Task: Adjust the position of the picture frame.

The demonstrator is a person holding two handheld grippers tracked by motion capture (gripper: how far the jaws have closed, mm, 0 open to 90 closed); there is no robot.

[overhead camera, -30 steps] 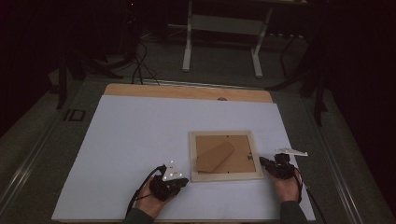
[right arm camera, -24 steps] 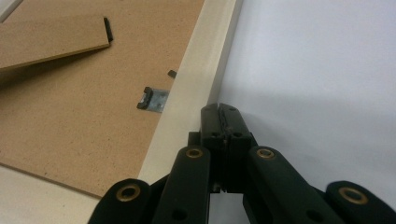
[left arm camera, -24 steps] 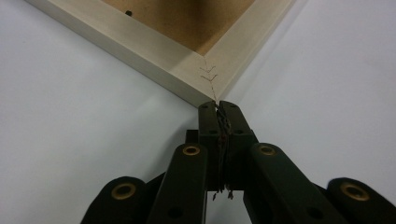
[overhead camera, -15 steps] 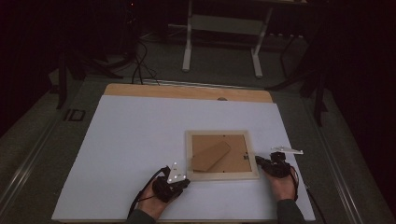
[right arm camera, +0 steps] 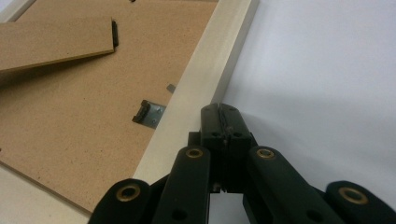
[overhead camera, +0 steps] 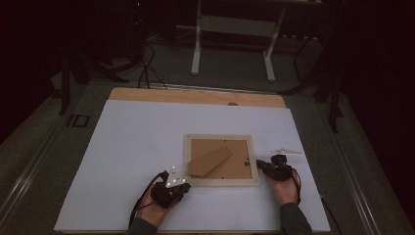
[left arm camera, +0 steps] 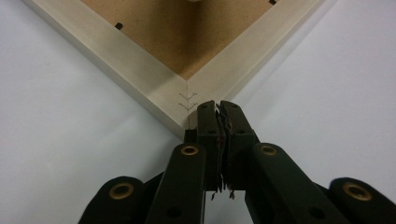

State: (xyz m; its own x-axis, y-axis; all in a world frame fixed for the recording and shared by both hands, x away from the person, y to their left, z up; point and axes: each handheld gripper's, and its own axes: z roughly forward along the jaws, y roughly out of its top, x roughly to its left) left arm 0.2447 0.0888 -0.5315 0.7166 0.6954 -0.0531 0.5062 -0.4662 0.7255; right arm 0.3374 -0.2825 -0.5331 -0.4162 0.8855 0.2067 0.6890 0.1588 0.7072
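The picture frame (overhead camera: 222, 160) has slid leftward across the white table sheet (overhead camera: 137, 147) over the last second, and the right gripper (overhead camera: 265, 166) has travelled with it, pressed against the frame's right rail; the left gripper (overhead camera: 182, 188) has hardly budged at the near left corner.

It looks like a nudging job: the frame lies face down, its brown backing board (right arm camera: 70, 121) showing with the loose stand flap (overhead camera: 209, 161) lying askew on top, and both tools are shoving and squaring it rather than picking it up. In the right gripper view the jaws are pinched fully together with nothing between them, and the tips (right arm camera: 224, 116) touch the outer edge of the pale wooden rail (right arm camera: 205, 84), just beside a small metal retaining clip (right arm camera: 148, 114). In the left gripper view the jaws are likewise closed and empty, the tips (left arm camera: 217, 114) resting right at the mitred corner joint (left arm camera: 187, 100).

I'd guess the next move calls for one of two things: stop pushing once the frame sits where it's wanted, or bring a tip inward over the rail to work on that clip. Either way, a light touch, since the frame slides freely on the sheet. A small pale strip (overhead camera: 286, 151) lies off to the right, untouched.
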